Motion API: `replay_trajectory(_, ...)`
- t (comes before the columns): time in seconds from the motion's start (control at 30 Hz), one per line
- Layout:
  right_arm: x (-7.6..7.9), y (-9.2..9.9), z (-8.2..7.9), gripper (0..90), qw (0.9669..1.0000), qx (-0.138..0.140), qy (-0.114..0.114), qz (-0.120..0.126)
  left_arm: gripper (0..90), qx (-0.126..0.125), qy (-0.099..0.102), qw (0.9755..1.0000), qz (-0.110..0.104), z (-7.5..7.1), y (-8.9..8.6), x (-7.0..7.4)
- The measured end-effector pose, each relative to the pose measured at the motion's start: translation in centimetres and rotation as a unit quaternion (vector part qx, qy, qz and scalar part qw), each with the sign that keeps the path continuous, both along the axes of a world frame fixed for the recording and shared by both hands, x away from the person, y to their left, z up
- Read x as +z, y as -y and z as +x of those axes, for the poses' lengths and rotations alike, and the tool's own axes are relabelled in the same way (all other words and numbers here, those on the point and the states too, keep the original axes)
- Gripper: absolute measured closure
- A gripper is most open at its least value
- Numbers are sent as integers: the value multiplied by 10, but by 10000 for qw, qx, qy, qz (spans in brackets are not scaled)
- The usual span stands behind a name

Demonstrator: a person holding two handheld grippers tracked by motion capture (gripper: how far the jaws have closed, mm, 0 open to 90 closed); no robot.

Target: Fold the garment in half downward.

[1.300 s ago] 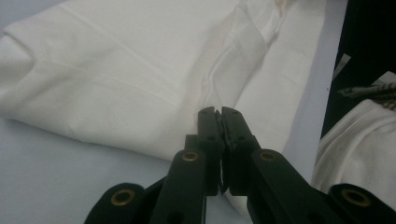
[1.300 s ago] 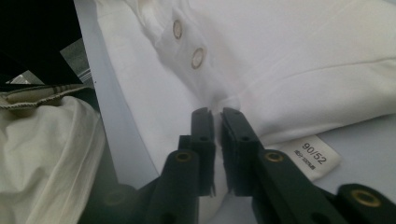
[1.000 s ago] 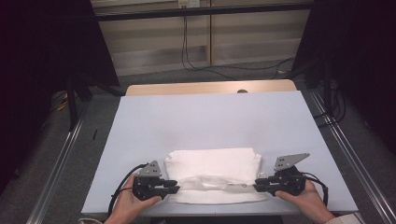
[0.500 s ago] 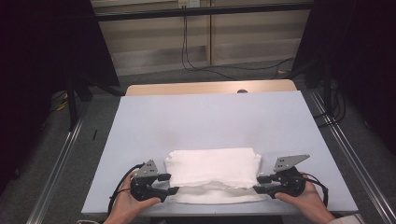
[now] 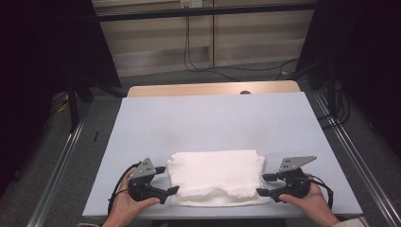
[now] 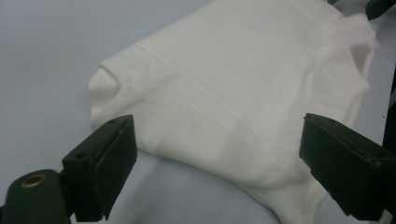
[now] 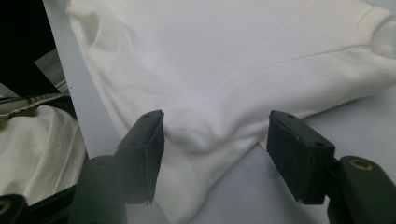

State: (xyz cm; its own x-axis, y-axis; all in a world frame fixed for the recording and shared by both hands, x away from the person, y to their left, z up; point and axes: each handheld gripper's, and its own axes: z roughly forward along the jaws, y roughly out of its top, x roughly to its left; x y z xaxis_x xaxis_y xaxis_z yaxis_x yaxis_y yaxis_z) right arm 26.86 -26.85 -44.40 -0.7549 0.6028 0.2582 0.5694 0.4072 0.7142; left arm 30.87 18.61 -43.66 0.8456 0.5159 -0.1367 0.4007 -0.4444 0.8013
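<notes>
A folded white cloth [image 5: 215, 176] lies flat on the pale blue table [image 5: 213, 123], near its front edge. My left gripper [image 5: 169, 179] sits at the cloth's left end. Its jaws have just been opening and now stand wide apart. In the left gripper view the cloth [image 6: 243, 93] lies loose between and beyond the left gripper [image 6: 224, 163], with no pad pressing on it. My right gripper [image 5: 262, 184] is at the cloth's right end, and its jaws have also just been opening. In the right gripper view a fold of the cloth [image 7: 224, 70] rests unpinched inside the right gripper [image 7: 219, 149].
A wooden table edge [image 5: 213, 89] shows behind the blue surface. Metal rails [image 5: 350, 156] run along both sides and cables [image 5: 203, 61] lie on the floor behind. The table's front edge is just below both hands. The person's clothing [image 7: 32, 140] shows past that edge.
Both grippers' jaws have spread apart and let go of the cloth's ends. The left gripper has drawn slightly outward to the left. The cloth has settled flat.
</notes>
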Motion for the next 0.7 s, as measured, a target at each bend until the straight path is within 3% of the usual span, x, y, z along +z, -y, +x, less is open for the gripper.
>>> replay_trajectory(0.17, 1, 2, 2, 295, 9998, -169, 36, 59, 62, 116, 133, 9998, 27, 2, -2, 0)
replay_trajectory(0.23, 1, 3, 2, 272, 9996, -248, 76, 80, 57, 156, 170, 9997, -55, 2, -2, 1)
replay_trajectory(0.33, 2, 4, 3, 214, 9989, -391, 194, 152, 49, 201, 187, 9995, -154, 3, -4, 2)
replay_trajectory(0.43, 4, 7, 3, 175, 9976, -551, 355, 244, 46, 298, 326, 9989, -181, 4, -6, 3)
replay_trajectory(0.57, 7, 11, 3, 141, 9939, -835, 636, 335, 40, 451, 405, 9977, -318, 5, -11, 6)
replay_trajectory(0.7, 11, 16, 2, 103, 9863, -1210, 1020, 458, 37, 553, 543, 9957, -499, 5, -17, 9)
